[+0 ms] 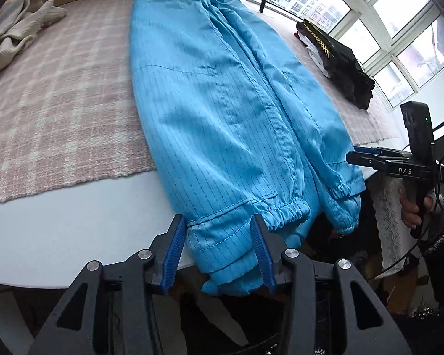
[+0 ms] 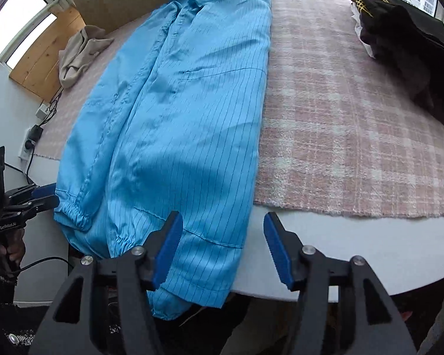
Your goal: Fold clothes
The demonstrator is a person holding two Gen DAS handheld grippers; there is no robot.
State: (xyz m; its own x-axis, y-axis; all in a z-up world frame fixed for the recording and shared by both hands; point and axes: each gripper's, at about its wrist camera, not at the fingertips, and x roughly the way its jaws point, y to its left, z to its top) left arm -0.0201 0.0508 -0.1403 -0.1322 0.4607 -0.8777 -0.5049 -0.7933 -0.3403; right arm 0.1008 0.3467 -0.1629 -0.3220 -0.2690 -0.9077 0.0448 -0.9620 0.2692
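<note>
Overhanging: jacket hem (image 1: 231, 254), table edge (image 1: 74, 278).

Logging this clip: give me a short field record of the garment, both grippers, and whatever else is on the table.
garment: blue jacket, sides folded inward, lying lengthwise, hem overhanging the near table edge
left gripper: open, straddling the hem, not clamped
right gripper: open, at the hem's right corner
surface: pink plaid cloth on white table
other clothes: beige garment crumpled; dark folded pile
</note>
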